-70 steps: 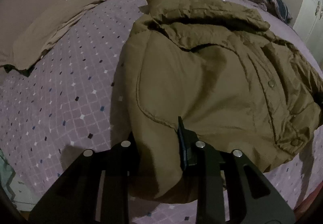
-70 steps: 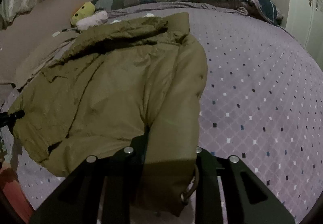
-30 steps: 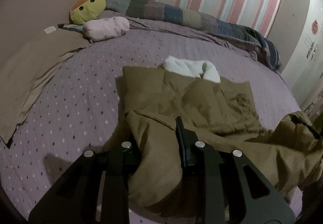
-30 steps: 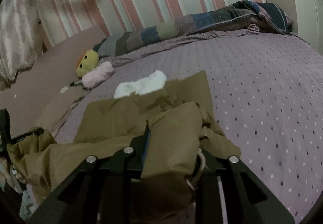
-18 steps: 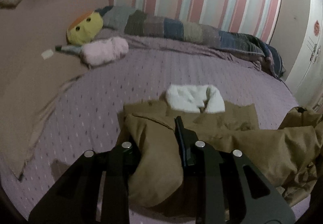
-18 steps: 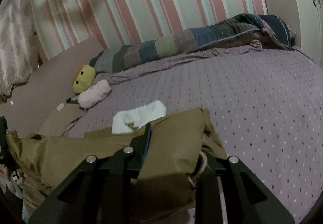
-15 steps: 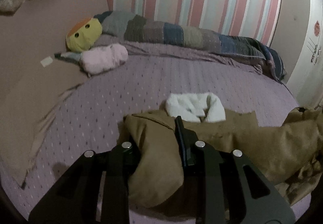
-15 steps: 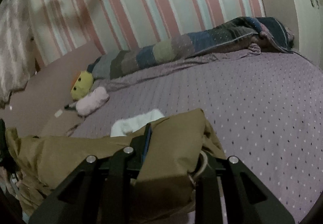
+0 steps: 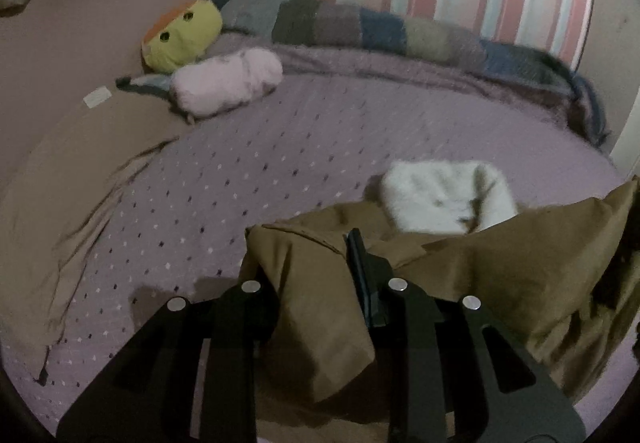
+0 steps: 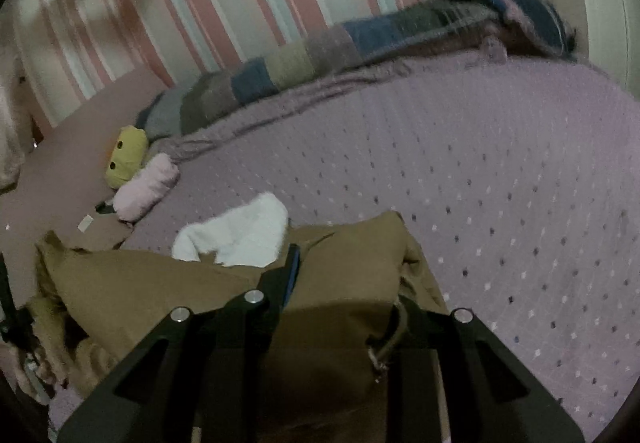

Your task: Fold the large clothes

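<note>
Both grippers have a corner of the olive-brown jacket (image 9: 500, 275) pinched between them: the left gripper (image 9: 312, 283) has its jaws narrowed onto one thick bunched fold, the right gripper (image 10: 344, 283) onto the other end, where a drawcord loop (image 10: 390, 339) dangles beside the fingers. Held at two points like this, the jacket's edge hangs stretched between them just above the dotted purple bedspread (image 9: 280, 147), likely so it can be laid over straight. The white fleece lining (image 9: 444, 199) at the collar shows just beyond. A yellow plush toy (image 9: 184, 35) and a pink roll (image 9: 228, 83) sit well apart by the headboard.
</note>
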Demonstrator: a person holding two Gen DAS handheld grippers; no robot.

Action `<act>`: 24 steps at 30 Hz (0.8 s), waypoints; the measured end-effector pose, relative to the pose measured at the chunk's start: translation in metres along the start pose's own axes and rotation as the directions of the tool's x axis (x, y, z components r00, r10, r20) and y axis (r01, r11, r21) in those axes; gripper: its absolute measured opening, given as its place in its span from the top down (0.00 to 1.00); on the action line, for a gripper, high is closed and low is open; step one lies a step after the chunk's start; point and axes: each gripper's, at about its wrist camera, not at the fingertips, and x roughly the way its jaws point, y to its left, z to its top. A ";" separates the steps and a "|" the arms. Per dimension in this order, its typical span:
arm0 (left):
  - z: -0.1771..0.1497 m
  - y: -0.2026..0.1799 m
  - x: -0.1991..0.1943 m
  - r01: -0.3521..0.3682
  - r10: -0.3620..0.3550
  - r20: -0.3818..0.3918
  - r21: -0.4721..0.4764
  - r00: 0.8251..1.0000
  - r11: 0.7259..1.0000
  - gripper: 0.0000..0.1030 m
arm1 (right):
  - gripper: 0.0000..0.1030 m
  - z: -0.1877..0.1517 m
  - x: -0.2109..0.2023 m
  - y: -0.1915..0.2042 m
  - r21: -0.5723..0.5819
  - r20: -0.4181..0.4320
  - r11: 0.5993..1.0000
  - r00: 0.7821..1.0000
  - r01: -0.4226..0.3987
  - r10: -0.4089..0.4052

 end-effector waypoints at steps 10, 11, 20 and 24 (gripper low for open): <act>-0.009 -0.006 0.053 -0.061 0.063 -0.095 0.019 0.994 0.998 0.74 | 0.78 -0.009 0.051 -0.002 -0.016 -0.109 0.998 0.992 0.064 -0.065; -0.010 -0.007 0.054 -0.061 0.063 -0.098 0.017 0.993 0.998 0.74 | 0.77 -0.011 0.053 -0.003 -0.007 -0.113 0.998 0.991 0.067 -0.067; -0.002 0.000 0.039 0.003 -0.008 -0.123 -0.042 0.992 0.999 0.63 | 0.37 -0.005 0.038 -0.014 0.117 -0.093 0.992 0.993 -0.055 0.066; 0.005 0.006 0.019 0.045 -0.059 -0.126 -0.112 0.990 0.993 0.52 | 0.19 0.006 0.013 -0.014 0.171 -0.034 0.974 0.988 -0.145 0.153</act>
